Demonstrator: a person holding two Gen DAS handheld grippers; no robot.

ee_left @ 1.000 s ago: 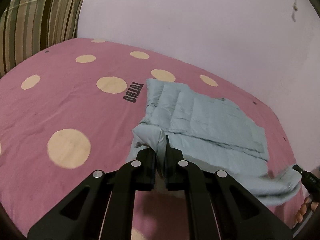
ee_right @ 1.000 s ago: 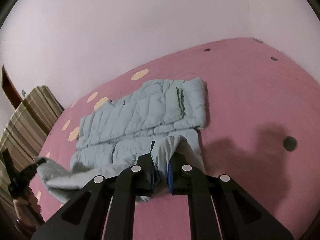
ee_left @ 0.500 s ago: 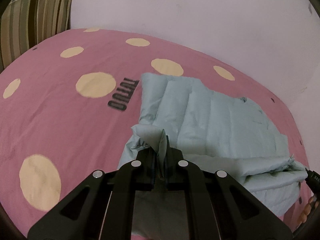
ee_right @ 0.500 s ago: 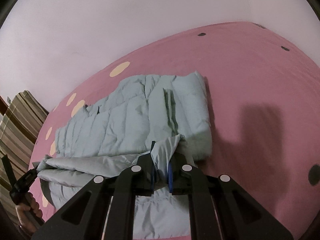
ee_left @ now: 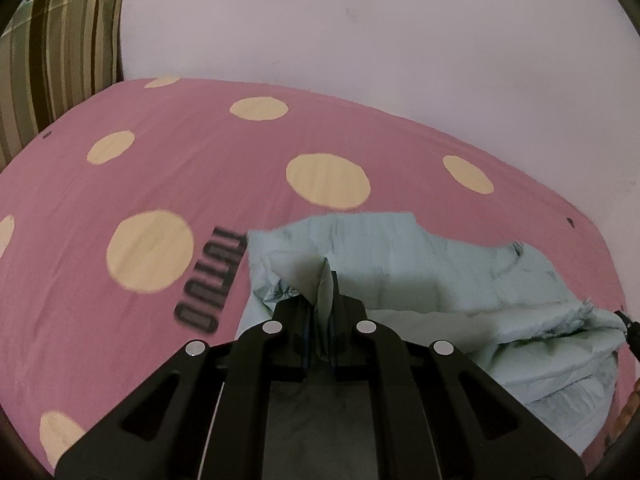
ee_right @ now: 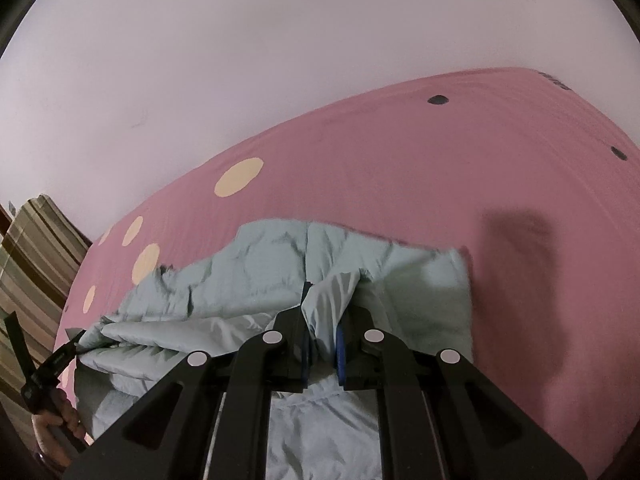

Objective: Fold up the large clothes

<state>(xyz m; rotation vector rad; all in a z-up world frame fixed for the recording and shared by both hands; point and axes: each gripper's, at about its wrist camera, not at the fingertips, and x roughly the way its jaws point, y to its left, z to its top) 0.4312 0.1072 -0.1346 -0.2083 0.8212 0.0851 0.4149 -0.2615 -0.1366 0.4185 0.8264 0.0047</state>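
Note:
A pale blue-green quilted jacket (ee_left: 420, 264) lies on a pink bed sheet with cream dots (ee_left: 180, 168). My left gripper (ee_left: 320, 320) is shut on a corner of the jacket's near edge and holds it lifted over the rest of the garment. My right gripper (ee_right: 322, 320) is shut on the other corner of the same edge (ee_right: 332, 300). The lifted edge stretches between the two grippers and covers most of the jacket (ee_right: 248, 272) beneath. The left gripper shows at the left edge of the right wrist view (ee_right: 60, 354).
A striped cushion (ee_left: 52, 76) stands at the bed's far left corner against a plain pale wall (ee_left: 360, 20). Black lettering (ee_left: 212, 280) is printed on the sheet left of the jacket. Bare pink sheet (ee_right: 500, 168) lies to the right of the jacket.
Both grippers have carried the jacket's near edge forward over the garment toward its far edge. The jacket's visible far part has shrunk as the fold came over it.

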